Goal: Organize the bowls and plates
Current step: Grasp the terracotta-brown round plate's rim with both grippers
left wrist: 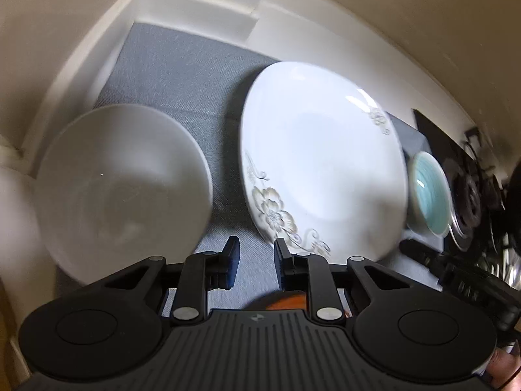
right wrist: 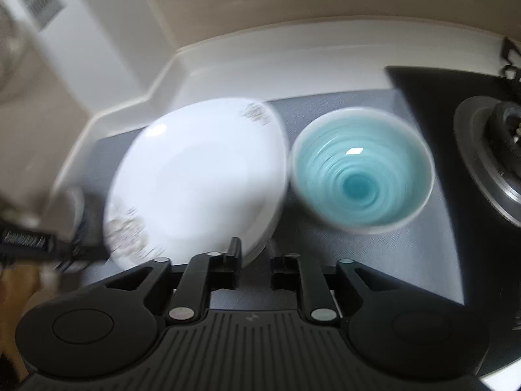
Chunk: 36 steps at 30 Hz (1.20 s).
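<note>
A grey mat [left wrist: 182,75] covers the counter. On it, the floral white plate [left wrist: 322,159] sits at centre, a plain white bowl [left wrist: 123,189] at its nine o'clock and a teal bowl [right wrist: 361,169] at three o'clock. Left gripper [left wrist: 254,260] and right gripper [right wrist: 255,262] both hover narrowly parted, holding nothing

White floral plate [left wrist: 322,159], plain white bowl [left wrist: 123,189], turquoise-swirled bowl [right wrist: 361,169], grey mat [left wrist: 182,75].
</note>
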Tool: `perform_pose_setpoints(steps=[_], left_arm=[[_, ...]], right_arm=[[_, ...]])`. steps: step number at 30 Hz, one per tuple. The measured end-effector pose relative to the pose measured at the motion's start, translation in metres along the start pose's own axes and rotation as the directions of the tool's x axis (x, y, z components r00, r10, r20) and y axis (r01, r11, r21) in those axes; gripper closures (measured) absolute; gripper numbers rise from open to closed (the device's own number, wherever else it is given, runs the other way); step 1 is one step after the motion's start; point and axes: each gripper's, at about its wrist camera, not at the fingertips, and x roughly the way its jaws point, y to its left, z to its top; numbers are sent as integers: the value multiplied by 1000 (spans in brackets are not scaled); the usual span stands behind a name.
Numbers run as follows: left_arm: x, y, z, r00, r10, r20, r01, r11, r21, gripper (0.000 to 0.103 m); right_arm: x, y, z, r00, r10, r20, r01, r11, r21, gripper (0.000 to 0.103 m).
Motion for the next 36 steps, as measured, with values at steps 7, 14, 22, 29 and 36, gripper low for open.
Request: perform_pose_setpoints(steps=[7,14,22,29,36], left_arm=[[-12,-11,-20,1000,15,-28,-13,998,63,63],[-5,-22,-28,998,27,-54,-21,993,117,55],[19,-41,-44,988,2,-152,32,975,220,44],[51,-40,-51,980,-3,-198,47,975,215,71],[61,-51,-60,976,57,-208,-2,967,255,93]], right_arm=[[3,33,-61,980,19,-196,-51,986,-161,73],[9,26,-66,982,-76,-172,42,981,-191,97],[-12,-9,-61,985,-104,-135,92,992,-87,60],[-3,-7,-76,988,-76,-134,67,995,-67,65],[-9,-1,-76,987,-89,-131,78,993,-89,92]])
